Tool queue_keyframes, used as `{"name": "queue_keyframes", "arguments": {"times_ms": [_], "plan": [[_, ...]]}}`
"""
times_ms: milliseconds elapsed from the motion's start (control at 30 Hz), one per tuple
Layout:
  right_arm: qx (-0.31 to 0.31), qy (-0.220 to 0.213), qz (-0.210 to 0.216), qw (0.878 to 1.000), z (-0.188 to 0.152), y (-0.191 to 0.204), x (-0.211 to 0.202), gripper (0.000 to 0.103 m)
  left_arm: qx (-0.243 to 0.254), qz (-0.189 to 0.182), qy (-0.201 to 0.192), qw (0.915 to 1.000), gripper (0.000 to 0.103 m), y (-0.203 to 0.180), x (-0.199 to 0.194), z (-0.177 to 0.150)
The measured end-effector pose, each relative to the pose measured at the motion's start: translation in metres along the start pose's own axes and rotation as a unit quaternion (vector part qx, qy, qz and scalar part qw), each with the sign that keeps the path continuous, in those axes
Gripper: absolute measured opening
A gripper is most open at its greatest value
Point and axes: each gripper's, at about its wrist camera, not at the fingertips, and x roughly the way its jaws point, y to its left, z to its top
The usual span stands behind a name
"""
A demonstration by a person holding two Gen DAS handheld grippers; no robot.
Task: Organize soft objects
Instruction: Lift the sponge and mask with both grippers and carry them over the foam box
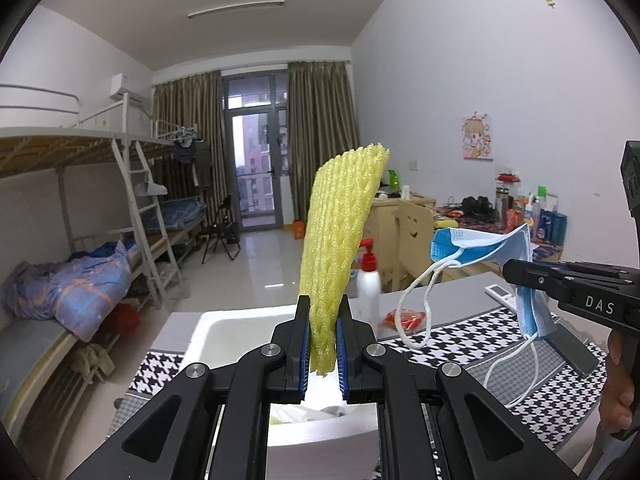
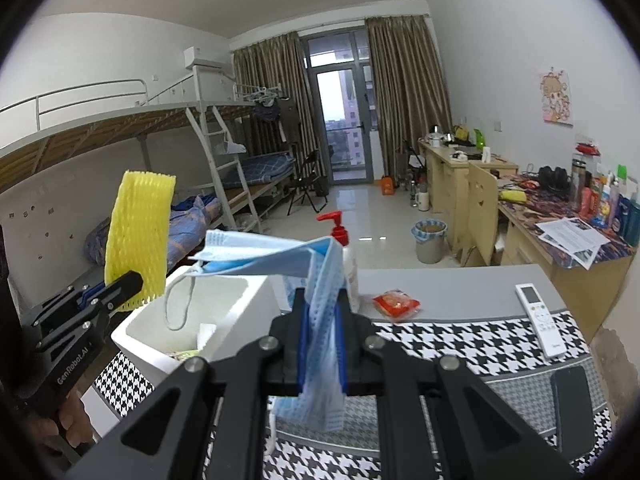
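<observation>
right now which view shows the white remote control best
The right wrist view: the white remote control lies whole on the table, screen and buttons visible. In the left wrist view the right tool hides all but one end of it.

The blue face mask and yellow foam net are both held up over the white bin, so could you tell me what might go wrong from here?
1. The face mask ear loops dangle and could snag the pump bottle or the white bin rim.
2. The left tool pinches only the foam net bottom end, so it may flop or slip.
</observation>
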Motion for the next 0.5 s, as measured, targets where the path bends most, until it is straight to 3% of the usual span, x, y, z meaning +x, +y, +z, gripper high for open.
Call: {"name": "queue_keyframes", "arguments": {"times_ms": [500], "plan": [[-0.019,0.018,0.032,0.999,0.003,0.038,0.032,0.015,-0.018,0.042,0.001,0.9989,0.012,0.038,-0.002,-0.008]]}}
